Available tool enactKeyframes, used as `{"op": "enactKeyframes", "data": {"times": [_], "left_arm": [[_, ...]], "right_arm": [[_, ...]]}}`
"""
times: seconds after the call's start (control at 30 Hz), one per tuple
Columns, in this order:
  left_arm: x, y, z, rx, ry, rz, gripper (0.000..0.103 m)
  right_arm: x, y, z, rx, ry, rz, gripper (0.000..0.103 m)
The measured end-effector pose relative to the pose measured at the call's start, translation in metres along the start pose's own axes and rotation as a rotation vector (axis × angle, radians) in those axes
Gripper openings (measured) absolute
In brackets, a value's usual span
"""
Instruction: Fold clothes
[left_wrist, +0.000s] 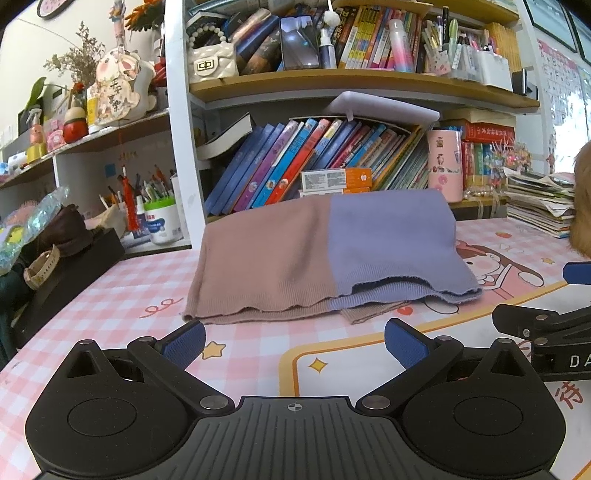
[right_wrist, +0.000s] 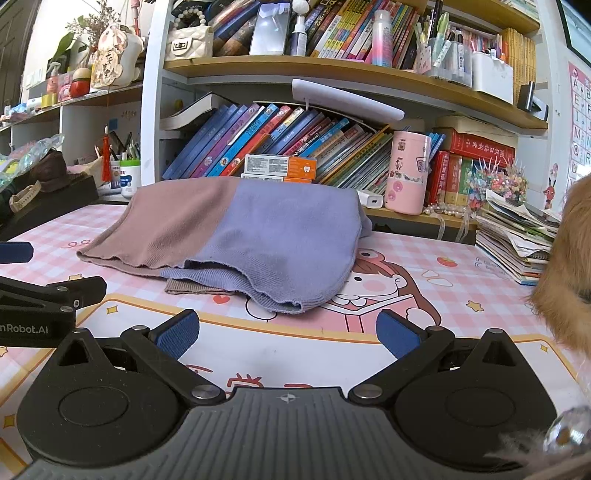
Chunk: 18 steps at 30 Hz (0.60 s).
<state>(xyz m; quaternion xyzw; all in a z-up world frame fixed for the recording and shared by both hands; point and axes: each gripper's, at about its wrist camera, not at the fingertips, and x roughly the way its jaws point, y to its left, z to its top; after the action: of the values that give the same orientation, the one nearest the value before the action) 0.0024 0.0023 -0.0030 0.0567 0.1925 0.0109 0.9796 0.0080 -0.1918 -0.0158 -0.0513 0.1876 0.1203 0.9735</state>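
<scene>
A knit garment (left_wrist: 325, 254), half dusty pink and half lilac, lies folded on the pink checked desk mat (left_wrist: 122, 295), its wavy hem facing me. The same garment (right_wrist: 236, 236) fills the middle of the right wrist view. My left gripper (left_wrist: 293, 343) stands open just in front of the hem, nothing between its blue pads. My right gripper (right_wrist: 288, 332) is open too, a short way before the lilac corner, and it holds nothing. Each gripper shows at the edge of the other's view: the right gripper (left_wrist: 543, 325), the left gripper (right_wrist: 40, 295).
A bookshelf (left_wrist: 332, 158) packed with books runs behind the desk. A pink cylinder cup (right_wrist: 406, 173) and a stack of magazines (right_wrist: 517, 240) sit at the right. A black box (left_wrist: 62, 280) with a watch on it is at the left. A furry brown thing (right_wrist: 569, 269) intrudes at the right edge.
</scene>
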Motion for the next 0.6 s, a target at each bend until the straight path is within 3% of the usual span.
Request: {"op": "enactKeyframes", "data": {"times": [0.6], "left_arm": [[0.0007,0.0016,0.0003,-0.013,0.004,-0.002,0.103]], "right_arm": [[0.0008,0.0016,0.0002,-0.007,0.003,0.0,0.103]]}}
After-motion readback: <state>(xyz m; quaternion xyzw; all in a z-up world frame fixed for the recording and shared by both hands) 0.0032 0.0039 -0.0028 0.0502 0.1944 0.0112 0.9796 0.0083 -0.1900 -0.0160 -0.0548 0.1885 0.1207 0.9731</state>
